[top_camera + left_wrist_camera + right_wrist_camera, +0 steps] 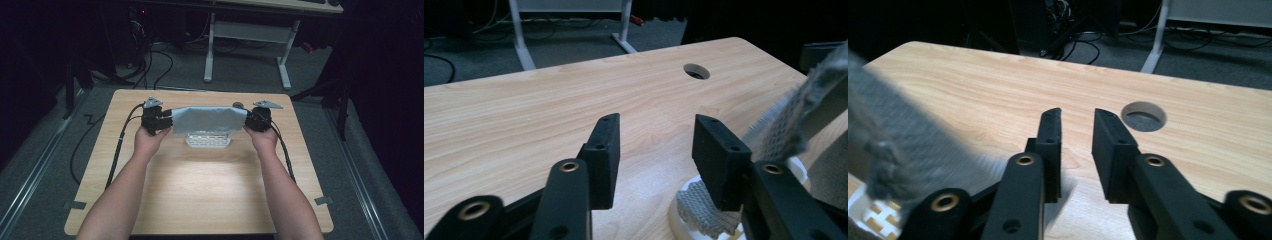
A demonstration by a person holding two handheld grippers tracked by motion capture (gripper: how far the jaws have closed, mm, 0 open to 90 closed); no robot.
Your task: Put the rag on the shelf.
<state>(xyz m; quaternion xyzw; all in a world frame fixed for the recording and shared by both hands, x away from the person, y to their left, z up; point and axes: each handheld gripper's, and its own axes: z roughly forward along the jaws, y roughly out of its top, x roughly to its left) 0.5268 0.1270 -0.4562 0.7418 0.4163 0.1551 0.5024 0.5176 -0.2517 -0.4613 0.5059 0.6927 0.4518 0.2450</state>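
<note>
High view: a grey cloth [209, 120] stretches between the left gripper [159, 120] and right gripper [256, 120], draped over a white basket [208, 140] on the bench [200, 195].

Left gripper view: the fingers [605, 155] stand apart, empty, the cloth [796, 115] beside them.

Right gripper view: the fingers [1050, 145] are parted on nothing, with the cloth [903, 145] at their side.

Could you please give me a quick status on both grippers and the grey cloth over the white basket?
Left gripper open, right gripper open, nothing between jaws. Grey cloth draped above white basket. Nothing in the way.
</note>
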